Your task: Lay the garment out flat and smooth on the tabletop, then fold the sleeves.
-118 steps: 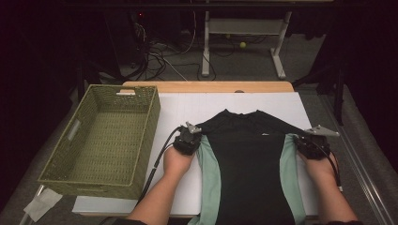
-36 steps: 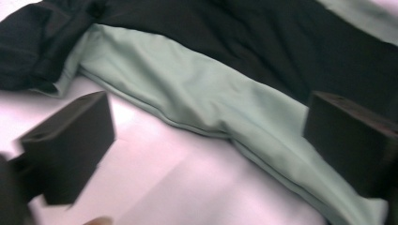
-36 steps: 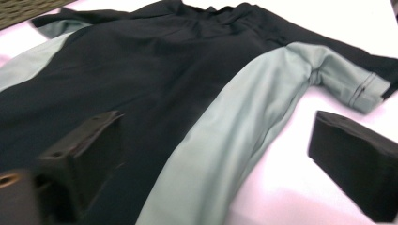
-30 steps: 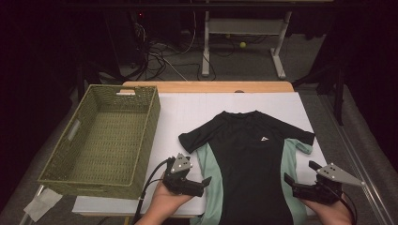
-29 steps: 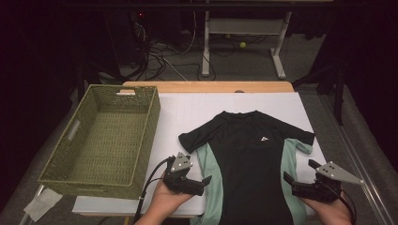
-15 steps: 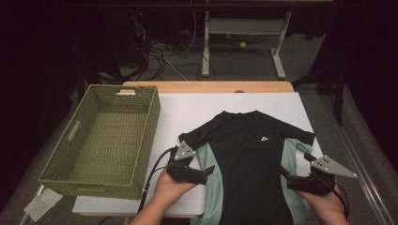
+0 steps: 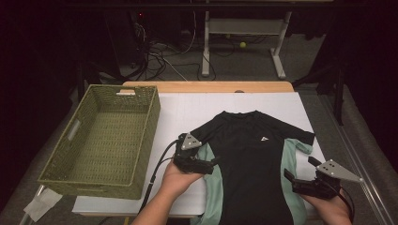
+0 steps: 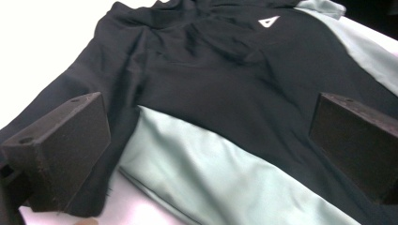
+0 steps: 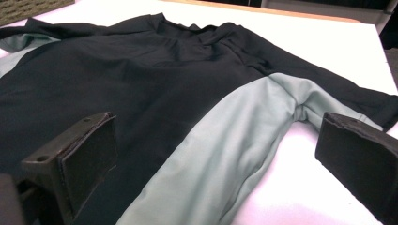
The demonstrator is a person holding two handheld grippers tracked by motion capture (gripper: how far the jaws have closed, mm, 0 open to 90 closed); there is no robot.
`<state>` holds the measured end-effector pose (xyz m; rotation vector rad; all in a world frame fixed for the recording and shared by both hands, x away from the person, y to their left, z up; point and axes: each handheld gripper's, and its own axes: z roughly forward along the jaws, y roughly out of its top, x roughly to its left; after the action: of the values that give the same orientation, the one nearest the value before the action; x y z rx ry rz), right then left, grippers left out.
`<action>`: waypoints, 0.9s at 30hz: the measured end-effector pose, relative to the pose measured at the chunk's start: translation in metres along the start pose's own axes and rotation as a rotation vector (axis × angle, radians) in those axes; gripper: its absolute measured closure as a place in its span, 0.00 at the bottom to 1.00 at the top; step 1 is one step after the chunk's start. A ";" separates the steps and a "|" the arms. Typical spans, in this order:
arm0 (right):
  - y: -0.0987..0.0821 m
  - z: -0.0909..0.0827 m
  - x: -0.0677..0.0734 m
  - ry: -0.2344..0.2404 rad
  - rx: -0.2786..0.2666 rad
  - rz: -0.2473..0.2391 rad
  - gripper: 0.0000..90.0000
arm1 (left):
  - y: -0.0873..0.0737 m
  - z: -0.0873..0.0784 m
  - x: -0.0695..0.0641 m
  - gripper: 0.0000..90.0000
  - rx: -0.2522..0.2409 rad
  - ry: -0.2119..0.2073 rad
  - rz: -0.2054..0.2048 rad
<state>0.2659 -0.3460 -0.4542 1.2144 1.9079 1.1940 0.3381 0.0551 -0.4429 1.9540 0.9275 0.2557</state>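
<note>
Across the right half of the surface (image 7: 187, 110) a black and pale-green shirt (image 7: 251, 159) lies flat, hem over the near edge. Both the left gripper (image 7: 212, 165) and right gripper (image 7: 291, 180) hover at its sides, jaws spread, empty. A green basket (image 7: 105, 140) sits at the left edge.

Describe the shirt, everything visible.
The shirt is a short-sleeved crew-neck tee, black with pale green side panels, thin, smooth fabric, with a small white triangle logo on the chest. It lies face up, mostly flat, slightly wrinkled, on the white table, hem over the near edge. The left tongs and the right tongs stand open at its sides, gripping nothing.
</note>
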 end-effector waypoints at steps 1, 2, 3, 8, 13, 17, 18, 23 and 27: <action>0.000 0.000 0.000 0.001 -0.002 -0.001 0.00 | 0.001 0.002 0.002 0.00 0.005 0.002 -0.004; 0.000 0.000 0.000 -0.001 -0.003 -0.003 0.00 | 0.001 0.002 0.003 0.00 0.007 0.001 -0.001; 0.000 0.000 0.000 -0.002 -0.004 -0.003 0.00 | 0.002 0.003 0.005 0.00 0.007 0.000 0.001; 0.002 0.002 0.001 0.009 -0.003 0.007 0.00 | 0.008 0.005 0.013 0.00 0.015 -0.002 -0.003; 0.004 0.005 0.007 0.029 -0.008 -0.006 0.00 | 0.014 0.001 0.021 0.00 0.011 0.008 -0.035; 0.005 0.008 0.009 0.045 -0.005 -0.010 0.00 | 0.020 -0.001 0.030 0.05 0.008 0.043 -0.044; 0.006 0.008 0.009 0.046 -0.005 -0.010 0.00 | 0.022 -0.001 0.032 0.08 0.010 0.048 -0.046; 0.011 0.014 0.011 0.063 -0.013 -0.027 0.00 | 0.028 0.003 0.051 0.22 -0.008 0.095 -0.073; 0.010 0.016 0.013 0.078 -0.011 -0.029 0.00 | 0.026 0.010 0.067 0.28 0.026 0.151 -0.120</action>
<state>0.2776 -0.3268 -0.4517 1.1459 1.9659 1.2525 0.4029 0.0873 -0.4393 1.9142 1.1468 0.3272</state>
